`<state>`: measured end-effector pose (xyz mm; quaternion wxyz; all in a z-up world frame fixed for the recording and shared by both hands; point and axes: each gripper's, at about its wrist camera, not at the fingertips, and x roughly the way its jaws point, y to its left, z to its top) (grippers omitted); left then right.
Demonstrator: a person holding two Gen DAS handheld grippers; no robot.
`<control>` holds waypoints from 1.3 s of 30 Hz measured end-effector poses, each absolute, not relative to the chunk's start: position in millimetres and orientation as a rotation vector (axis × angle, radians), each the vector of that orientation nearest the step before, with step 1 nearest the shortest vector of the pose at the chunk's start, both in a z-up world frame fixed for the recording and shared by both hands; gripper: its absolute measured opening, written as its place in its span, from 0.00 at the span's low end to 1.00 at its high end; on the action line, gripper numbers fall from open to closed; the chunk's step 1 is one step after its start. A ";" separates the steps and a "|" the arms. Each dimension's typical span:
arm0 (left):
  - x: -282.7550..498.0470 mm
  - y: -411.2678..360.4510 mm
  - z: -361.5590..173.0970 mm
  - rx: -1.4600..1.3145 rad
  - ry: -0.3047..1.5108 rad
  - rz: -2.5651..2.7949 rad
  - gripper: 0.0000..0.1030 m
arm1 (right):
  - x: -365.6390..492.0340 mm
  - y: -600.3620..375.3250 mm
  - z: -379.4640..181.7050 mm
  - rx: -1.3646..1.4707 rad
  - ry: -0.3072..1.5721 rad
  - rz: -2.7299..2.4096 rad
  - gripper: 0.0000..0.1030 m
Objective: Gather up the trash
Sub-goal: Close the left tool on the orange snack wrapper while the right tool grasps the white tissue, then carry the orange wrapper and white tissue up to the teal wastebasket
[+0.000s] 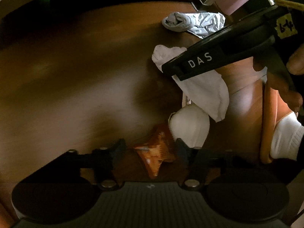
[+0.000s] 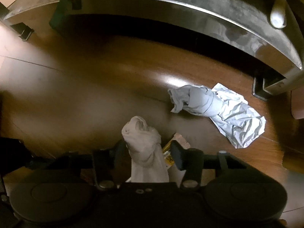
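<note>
Trash lies on a brown wooden floor (image 1: 76, 76). In the left wrist view an orange crumpled wrapper (image 1: 154, 155) sits between the fingers of my left gripper (image 1: 151, 151), with a small gap on its left side. A white rounded wad (image 1: 190, 125) lies just beyond the right finger. In the right wrist view my right gripper (image 2: 147, 150) points down, its pads against a crumpled white tissue (image 2: 144, 142) and a yellow wrapper scrap (image 2: 168, 152) beside it. The same tissue (image 1: 205, 91) shows in the left wrist view under the black housing marked DAS (image 1: 218, 57).
A crumpled silver foil sheet (image 2: 228, 114) lies farther off on the floor, also seen as silver foil (image 1: 195, 24). A low metal shelf (image 2: 171, 9) with feet stands behind it. A person's white-socked foot (image 1: 285, 138) in an orange slipper (image 1: 267, 123) stands at right.
</note>
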<state>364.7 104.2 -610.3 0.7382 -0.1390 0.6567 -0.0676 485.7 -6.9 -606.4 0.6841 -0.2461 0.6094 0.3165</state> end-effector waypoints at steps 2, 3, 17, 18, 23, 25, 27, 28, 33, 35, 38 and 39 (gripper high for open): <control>365.1 103.3 -611.8 -0.305 1.458 -0.149 0.46 | 485.1 -3.9 -607.2 -0.562 1.366 0.708 0.40; 365.0 103.4 -612.4 -0.306 1.457 -0.154 0.46 | 484.3 -1.8 -607.8 -0.569 1.362 0.704 0.36; 360.3 120.1 -594.7 -0.427 1.468 -0.098 0.27 | 476.5 -13.3 -551.9 -0.528 1.327 0.670 0.12; 358.5 121.6 -589.2 -0.431 1.464 -0.093 0.27 | 475.4 -18.0 -541.9 -0.517 1.321 0.665 0.12; 348.5 128.8 -539.1 -0.425 1.414 -0.062 0.27 | 466.0 -35.4 -477.4 -0.446 1.279 0.646 0.12; 345.1 132.8 -513.0 -0.414 1.385 -0.054 0.27 | 456.8 -36.7 -442.0 -0.417 1.248 0.649 0.12; 342.4 135.5 -480.8 -0.391 1.343 -0.052 0.27 | 447.5 -39.1 -405.3 -0.391 1.206 0.655 0.12; 341.3 136.8 -465.1 -0.382 1.320 -0.049 0.27 | 441.4 -41.2 -385.3 -0.375 1.184 0.658 0.11; 329.4 133.9 -379.1 -0.362 1.183 -0.037 0.27 | 411.7 -53.9 -302.1 -0.333 1.089 0.670 0.12; 321.6 130.9 -345.0 -0.352 1.127 -0.033 0.27 | 399.6 -59.9 -271.4 -0.317 1.051 0.668 0.11; 310.2 127.3 -297.7 -0.355 1.046 -0.024 0.27 | 380.9 -72.4 -226.6 -0.279 0.986 0.663 0.11; 306.8 125.9 -283.9 -0.355 1.023 -0.021 0.27 | 374.9 -76.3 -212.4 -0.272 0.961 0.663 0.11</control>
